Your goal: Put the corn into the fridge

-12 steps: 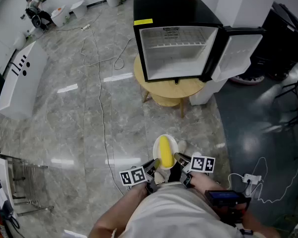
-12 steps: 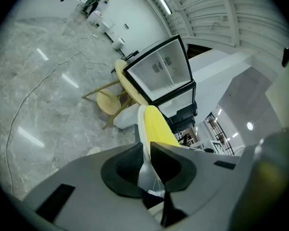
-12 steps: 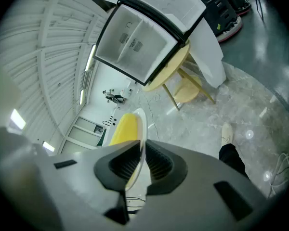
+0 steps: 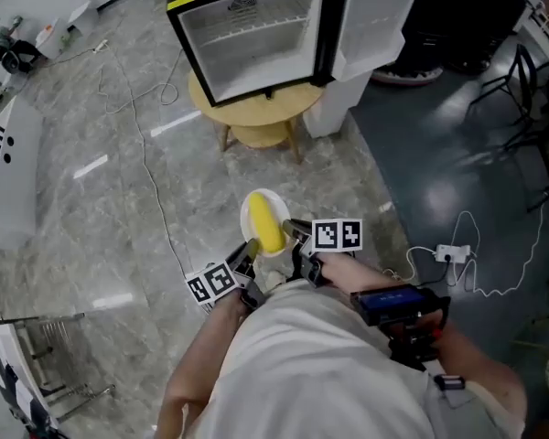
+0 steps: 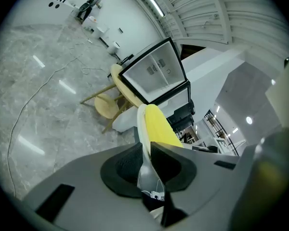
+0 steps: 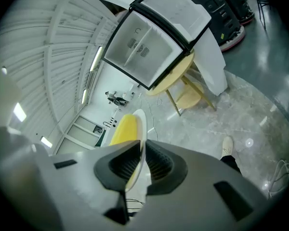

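While well short of the open fridge on its table, holds corn on a white plate, with left gripper and right gripper jaws pinched on opposite rims.

Corn yellow; plate white; fridge black, white inside; floor grey marbled.

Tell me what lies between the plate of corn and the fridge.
Head view: only bare marble floor between plate and the round table carrying the fridge.
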Demonstrator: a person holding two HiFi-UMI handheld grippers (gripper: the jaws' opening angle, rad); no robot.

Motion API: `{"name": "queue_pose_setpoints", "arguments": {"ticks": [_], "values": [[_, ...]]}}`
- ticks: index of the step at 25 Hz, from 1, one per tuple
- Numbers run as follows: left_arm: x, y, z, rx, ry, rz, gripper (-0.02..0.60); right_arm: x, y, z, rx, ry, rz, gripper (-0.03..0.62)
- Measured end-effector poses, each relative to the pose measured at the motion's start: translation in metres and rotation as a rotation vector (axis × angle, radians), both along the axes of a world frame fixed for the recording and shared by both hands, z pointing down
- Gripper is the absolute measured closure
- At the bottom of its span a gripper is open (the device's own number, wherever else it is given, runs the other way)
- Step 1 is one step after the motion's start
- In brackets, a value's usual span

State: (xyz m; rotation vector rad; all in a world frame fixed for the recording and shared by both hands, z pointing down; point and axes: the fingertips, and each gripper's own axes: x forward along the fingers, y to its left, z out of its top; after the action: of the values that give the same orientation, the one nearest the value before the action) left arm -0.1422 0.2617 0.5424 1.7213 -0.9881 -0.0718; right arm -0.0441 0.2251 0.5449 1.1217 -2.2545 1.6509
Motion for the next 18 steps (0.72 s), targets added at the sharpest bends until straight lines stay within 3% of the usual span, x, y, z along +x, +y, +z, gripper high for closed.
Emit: {"name": "queue_pose_setpoints", "arguments": {"ticks": [18], "values": [[0.02, 0.004, -0.005, 0.023, -0.007, 0.042, 0.529, 0.017, 0.008, -0.011, 0.003, -0.021, 0.036, 0.559]]}}
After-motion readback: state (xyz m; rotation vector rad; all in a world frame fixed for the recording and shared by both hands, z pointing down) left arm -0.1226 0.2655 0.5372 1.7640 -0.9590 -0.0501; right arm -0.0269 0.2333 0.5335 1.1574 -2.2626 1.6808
